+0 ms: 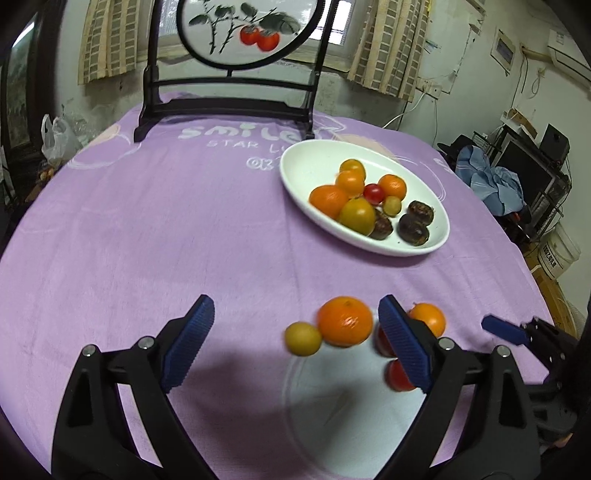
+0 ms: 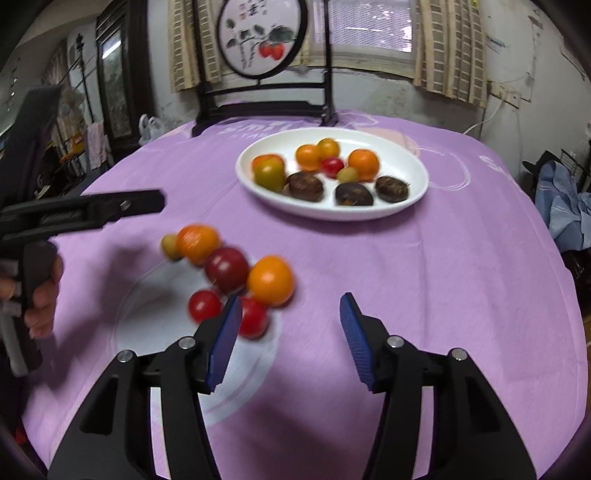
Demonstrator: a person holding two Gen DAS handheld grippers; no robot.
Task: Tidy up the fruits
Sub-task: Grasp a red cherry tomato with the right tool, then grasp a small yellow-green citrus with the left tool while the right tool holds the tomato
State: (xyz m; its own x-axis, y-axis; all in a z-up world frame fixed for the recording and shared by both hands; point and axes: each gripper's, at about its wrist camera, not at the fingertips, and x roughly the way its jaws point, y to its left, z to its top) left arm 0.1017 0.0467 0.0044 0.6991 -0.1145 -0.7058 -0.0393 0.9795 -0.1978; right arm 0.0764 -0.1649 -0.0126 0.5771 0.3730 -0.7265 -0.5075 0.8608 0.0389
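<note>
Both tongs empty: left gripper [image 1: 295, 341] wide, right gripper [image 2: 291, 339] half-open. Loose round orange tangerine [image 1: 345, 321] sits near the white oval ceramic plate [image 1: 295, 166]; straddle it squarely before squeezing, it rolls.

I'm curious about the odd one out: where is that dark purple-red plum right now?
In the right wrist view the plum lies on the purple tablecloth, left of centre, in the loose cluster between two oranges, outside the white plate.

Purple tablecloth [image 1: 147, 229]; round painted screen [image 1: 247, 33] at far edge; checked curtains [image 2: 448, 48] behind.
</note>
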